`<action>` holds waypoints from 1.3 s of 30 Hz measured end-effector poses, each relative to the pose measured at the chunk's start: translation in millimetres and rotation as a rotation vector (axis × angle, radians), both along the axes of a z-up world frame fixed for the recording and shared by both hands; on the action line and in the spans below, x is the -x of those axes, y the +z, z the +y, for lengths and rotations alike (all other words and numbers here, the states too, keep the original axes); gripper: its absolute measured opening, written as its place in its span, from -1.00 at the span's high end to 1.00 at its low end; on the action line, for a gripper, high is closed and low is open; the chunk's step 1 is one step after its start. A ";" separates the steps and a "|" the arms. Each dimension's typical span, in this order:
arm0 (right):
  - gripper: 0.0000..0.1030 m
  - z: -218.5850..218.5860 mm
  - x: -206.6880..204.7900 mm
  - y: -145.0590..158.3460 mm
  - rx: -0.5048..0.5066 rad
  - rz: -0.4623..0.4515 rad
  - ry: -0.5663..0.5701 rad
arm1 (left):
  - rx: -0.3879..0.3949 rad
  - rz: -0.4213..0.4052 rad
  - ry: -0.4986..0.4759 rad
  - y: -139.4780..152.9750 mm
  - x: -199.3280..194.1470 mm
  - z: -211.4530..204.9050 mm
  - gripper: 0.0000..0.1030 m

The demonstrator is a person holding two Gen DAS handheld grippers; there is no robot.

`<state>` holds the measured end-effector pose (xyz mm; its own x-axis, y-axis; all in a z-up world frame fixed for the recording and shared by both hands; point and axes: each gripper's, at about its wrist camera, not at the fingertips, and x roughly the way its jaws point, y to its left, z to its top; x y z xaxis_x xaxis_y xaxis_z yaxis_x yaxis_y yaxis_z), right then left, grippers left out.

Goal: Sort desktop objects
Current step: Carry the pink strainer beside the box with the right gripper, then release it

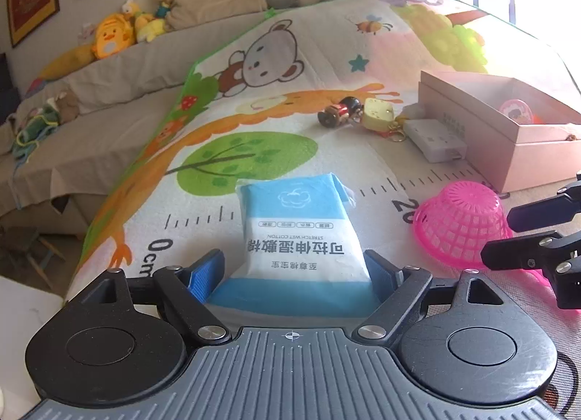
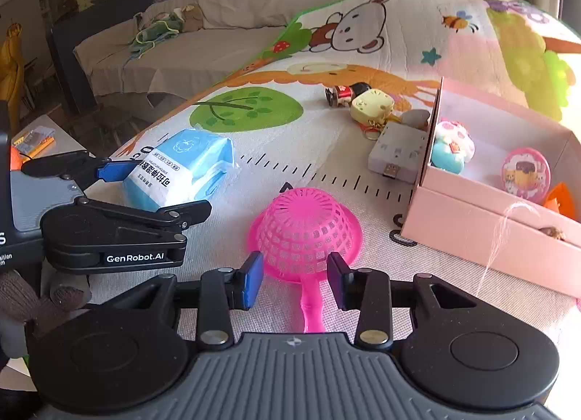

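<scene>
**Two hand-held grippers over the play-mat surface, each straddling one item**

The left hand-held gripper [image 1: 296, 269] is held low and level over the surface [image 1: 290, 68], its fingers pointing toward the far sofa. Its blue pads are spread wide on either side of one blue-and-white cotton-pad packet [image 1: 301, 235]; the right pad looks to touch the packet's edge, the left pad stands clear, so the packet is not pinched. The packet lies on the mat beside the printed ruler marks.

The right hand-held gripper [image 2: 295, 280] also sits low, aimed at the same mat. Its fingers are spread, one on each side of a single pink plastic strainer [image 2: 305, 231], which rests upside down with its handle running back between the fingers. The pads do not touch the handle.

From the right wrist view, the left gripper [image 2: 152, 187] appears at the left edge, around the packet [image 2: 181, 169].

One open pink box [image 2: 490, 180] stands at the right, near the strainer. Inside it show one round squishy toy [image 2: 452, 147], one round pink badge [image 2: 525, 173] and one orange item [image 2: 561, 200] only partly seen. Just beside the box's left wall lies one white power adapter [image 2: 397, 151]. Beyond it are one yellow keychain toy [image 2: 372, 106] and one small doll figure [image 2: 346, 91], close together.
</scene>
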<state>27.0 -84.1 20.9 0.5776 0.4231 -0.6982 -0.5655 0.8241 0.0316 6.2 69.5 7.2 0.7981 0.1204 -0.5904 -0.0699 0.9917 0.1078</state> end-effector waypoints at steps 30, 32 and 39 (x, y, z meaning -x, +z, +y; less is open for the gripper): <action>0.34 62.4 -69.6 -17.3 0.008 -0.032 0.024 | 0.069 -0.002 -0.026 4.7 4.2 30.6 -0.76; 0.34 51.6 -57.1 -17.1 0.001 -0.032 0.017 | 0.070 0.002 -0.034 4.5 0.5 26.6 -0.73; 0.34 13.6 -16.1 -17.0 -0.013 -0.035 -0.013 | 0.069 0.017 -0.055 2.3 -5.5 10.1 -0.30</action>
